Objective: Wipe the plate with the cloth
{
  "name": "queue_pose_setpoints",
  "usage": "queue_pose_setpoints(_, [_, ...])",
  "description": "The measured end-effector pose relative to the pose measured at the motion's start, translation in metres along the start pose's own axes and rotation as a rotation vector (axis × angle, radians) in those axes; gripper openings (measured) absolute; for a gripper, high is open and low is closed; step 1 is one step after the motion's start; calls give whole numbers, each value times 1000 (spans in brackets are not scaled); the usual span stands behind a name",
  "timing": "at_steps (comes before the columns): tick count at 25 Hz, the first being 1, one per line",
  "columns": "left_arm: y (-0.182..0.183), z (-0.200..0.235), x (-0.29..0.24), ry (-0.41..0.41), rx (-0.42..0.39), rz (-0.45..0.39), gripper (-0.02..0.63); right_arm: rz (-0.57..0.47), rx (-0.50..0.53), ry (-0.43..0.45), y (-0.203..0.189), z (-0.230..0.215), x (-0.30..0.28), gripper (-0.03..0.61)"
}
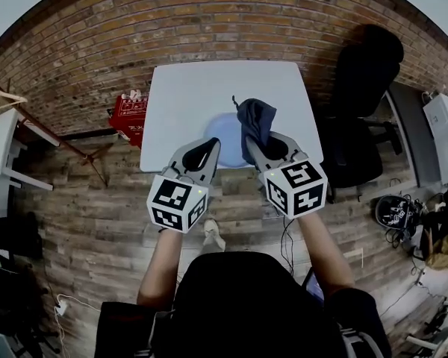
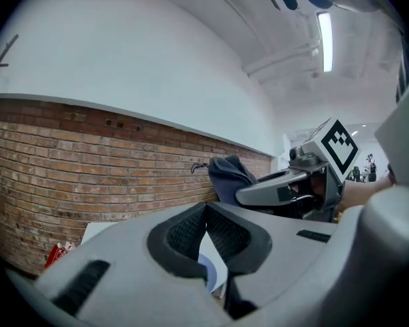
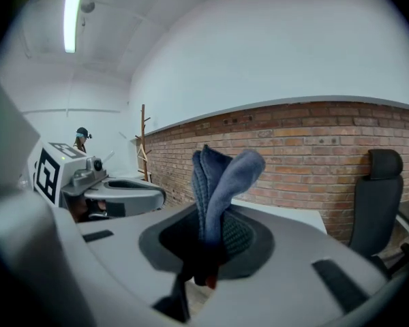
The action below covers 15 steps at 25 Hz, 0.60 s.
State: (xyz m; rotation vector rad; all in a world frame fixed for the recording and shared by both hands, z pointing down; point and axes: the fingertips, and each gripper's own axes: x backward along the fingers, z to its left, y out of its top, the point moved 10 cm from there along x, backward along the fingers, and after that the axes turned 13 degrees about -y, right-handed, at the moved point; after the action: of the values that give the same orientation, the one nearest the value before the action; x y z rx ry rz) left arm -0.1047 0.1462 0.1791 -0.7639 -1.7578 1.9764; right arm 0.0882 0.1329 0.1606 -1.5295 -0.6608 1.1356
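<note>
A pale blue plate (image 1: 220, 131) lies near the front edge of the white table (image 1: 187, 103), partly hidden behind both grippers. My right gripper (image 1: 251, 142) is shut on a dark blue cloth (image 1: 256, 120), which stands up in folds from the jaws above the plate's right side. The right gripper view shows the cloth (image 3: 218, 179) pinched between the pads of the right gripper (image 3: 215, 244). My left gripper (image 1: 212, 143) hovers at the plate's near left side, its jaws closed tip to tip with nothing between them. In the left gripper view a sliver of plate (image 2: 206, 272) shows past the left gripper (image 2: 206, 208).
A black office chair (image 1: 366, 103) stands right of the table. A red crate (image 1: 128, 115) sits on the floor at its left, against the brick wall (image 1: 209, 21). White furniture (image 1: 0, 148) is far left; bags and cables (image 1: 403, 215) lie far right.
</note>
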Motion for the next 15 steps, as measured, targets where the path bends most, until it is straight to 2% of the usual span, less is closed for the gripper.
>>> queue_pose_setpoints(5, [8,-28,8,31,-14,-38,20,-69,-18,21,3,-1,27,60])
queue_pose_setpoints(15, [6,-70,23,79,-32,-33,20,-97,-19,45,-9,4,63,60])
